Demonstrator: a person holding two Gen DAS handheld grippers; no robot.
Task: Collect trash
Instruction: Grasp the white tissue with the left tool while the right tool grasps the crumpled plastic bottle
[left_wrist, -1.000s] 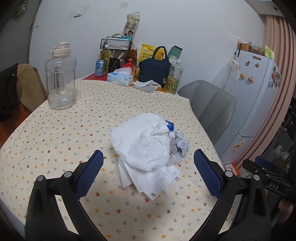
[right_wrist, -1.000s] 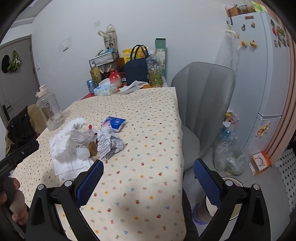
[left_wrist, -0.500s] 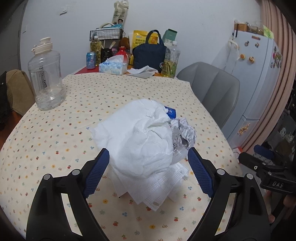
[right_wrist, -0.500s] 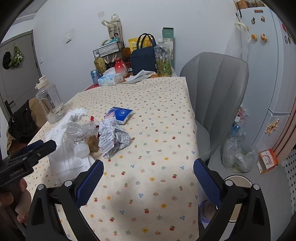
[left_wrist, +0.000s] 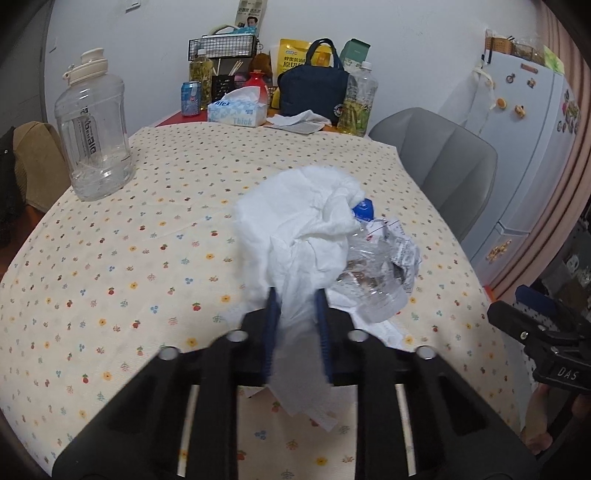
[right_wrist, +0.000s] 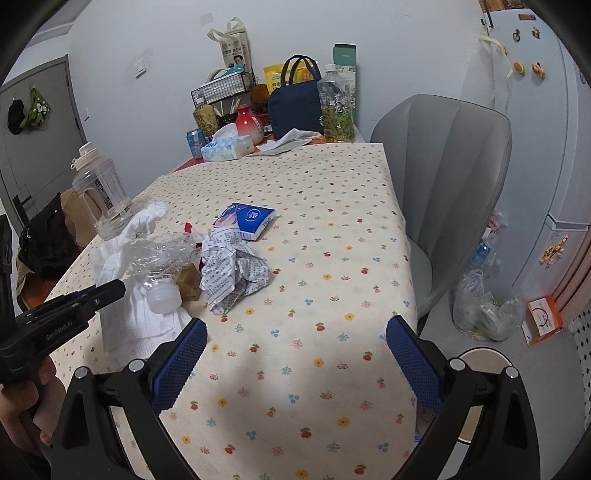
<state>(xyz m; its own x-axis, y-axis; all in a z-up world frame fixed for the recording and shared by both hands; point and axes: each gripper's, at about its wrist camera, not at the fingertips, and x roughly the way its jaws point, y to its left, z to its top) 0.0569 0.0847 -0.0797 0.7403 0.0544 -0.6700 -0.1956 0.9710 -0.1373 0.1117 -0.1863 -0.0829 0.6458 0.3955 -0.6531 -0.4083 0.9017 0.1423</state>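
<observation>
Your left gripper has just been closing, and its 2 blue-padded jaws now pinch a fold of the crumpled white paper towel at the near edge of the heap. That hold makes sense: the towel drapes over the rest of the rubbish, so lifting it by a loose flap should free it without dragging the pile.

Your right gripper hangs spread wide over bare cloth with nothing between its jaws, probably kept ready for the next piece.

In the right wrist view the trash sits at about 10 o'clock from that gripper: a crushed clear plastic bottle with its white cap toward you, touching the towel; a crumpled sheet of printed paper just beside it; and a small blue-and-white tissue packet a little farther back. A small brown block lies between bottle and paper; I cannot tell what it is.

All of it rests on a cream tablecloth dotted with small flowers. At 11 o'clock stands a large clear water jug with a white lid. At 12 o'clock, against the white wall, crowd a tissue box, a navy lunch bag and bottles. A grey padded chair stands at 2 o'clock, a white fridge with magnets beyond it, and a knotted clear plastic bag on the floor.
</observation>
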